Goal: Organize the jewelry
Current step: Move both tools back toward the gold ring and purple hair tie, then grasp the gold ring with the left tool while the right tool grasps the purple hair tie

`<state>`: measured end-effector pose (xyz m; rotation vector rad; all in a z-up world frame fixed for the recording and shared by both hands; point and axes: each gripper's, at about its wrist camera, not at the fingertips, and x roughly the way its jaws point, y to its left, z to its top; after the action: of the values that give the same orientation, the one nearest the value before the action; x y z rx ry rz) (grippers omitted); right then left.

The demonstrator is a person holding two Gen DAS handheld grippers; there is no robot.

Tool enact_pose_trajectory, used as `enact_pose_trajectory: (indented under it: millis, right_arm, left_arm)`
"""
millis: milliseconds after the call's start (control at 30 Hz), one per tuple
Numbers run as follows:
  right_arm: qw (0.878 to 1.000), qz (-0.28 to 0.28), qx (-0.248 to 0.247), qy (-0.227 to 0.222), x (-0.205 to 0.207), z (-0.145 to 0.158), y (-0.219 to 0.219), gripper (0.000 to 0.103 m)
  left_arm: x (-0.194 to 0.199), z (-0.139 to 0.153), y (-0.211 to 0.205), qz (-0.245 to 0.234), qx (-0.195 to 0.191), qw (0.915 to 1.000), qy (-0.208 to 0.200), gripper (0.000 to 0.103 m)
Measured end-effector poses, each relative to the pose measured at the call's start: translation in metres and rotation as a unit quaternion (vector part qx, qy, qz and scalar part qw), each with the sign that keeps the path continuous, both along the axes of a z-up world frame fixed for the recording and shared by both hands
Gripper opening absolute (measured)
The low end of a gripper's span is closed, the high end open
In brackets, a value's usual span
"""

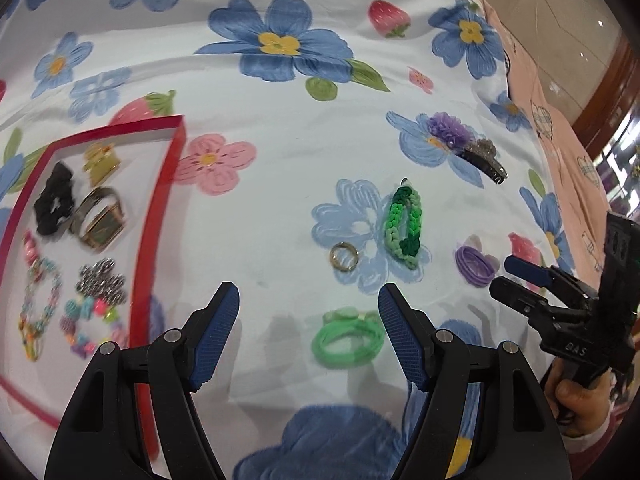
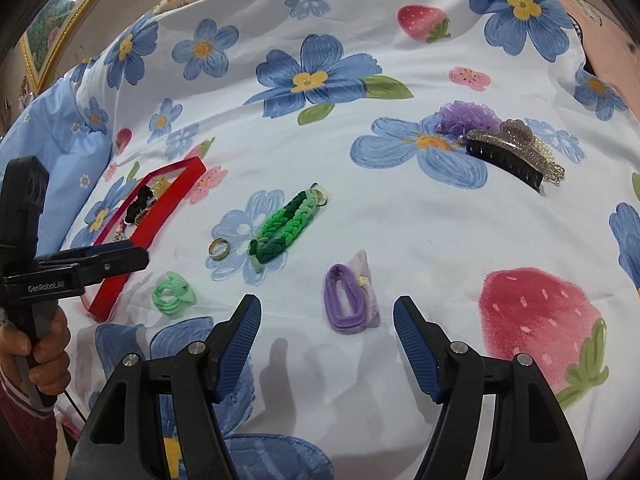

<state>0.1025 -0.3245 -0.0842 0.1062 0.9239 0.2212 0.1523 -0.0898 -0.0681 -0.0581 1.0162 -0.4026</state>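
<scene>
Nearest your left claw (image 1: 309,304) lies the green hair tie (image 1: 347,336), just inside its right finger; the jaws stand wide apart and hold nothing. Your right claw (image 2: 327,316) is equally wide and empty, with the purple tie (image 2: 350,300) lying between its tips. Both ties look soft, light and springy, so pinch across the bundled loops rather than one strand. Farther off sit the ring (image 2: 219,248), small, hard and likely to slip, and the braided band (image 2: 288,228), limp but easy at its middle. The clip (image 2: 516,154) lies far right. The red tray (image 1: 158,200), on the left of the bed, already holds several pieces.
</scene>
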Motion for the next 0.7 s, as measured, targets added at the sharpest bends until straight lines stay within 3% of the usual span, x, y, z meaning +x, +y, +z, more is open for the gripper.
enact_pose_trajectory:
  millis: [400,467,533,667,700]
  right_arm:
    - [1.0,0.006,-0.019,0.01,0.014,-0.01,0.005,0.069]
    - [1.0,0.004,-0.021,0.013,0.016,-0.013,0.005,0.064]
    - [1.0,0.001,-0.024,0.018,0.019,-0.017,0.005,0.06]
    - [0.999,-0.001,-0.032,0.022,0.023,-0.024,0.006,0.053]
    - [0.999,-0.002,-0.035,0.021,0.024,-0.025,0.006,0.047]
  left_arm:
    - [0.024,-0.022,-0.035,-0.031,0.029,0.9991,0.0,0.072]
    - [0.027,-0.028,-0.04,-0.036,0.038,0.9986,0.0,0.066]
    - [0.029,-0.034,-0.043,-0.042,0.04,0.9983,0.006,0.052]
    - [0.029,-0.038,-0.048,-0.049,0.048,0.9977,-0.004,0.041]
    - [0.029,-0.039,-0.048,-0.051,0.045,0.9976,-0.004,0.03]
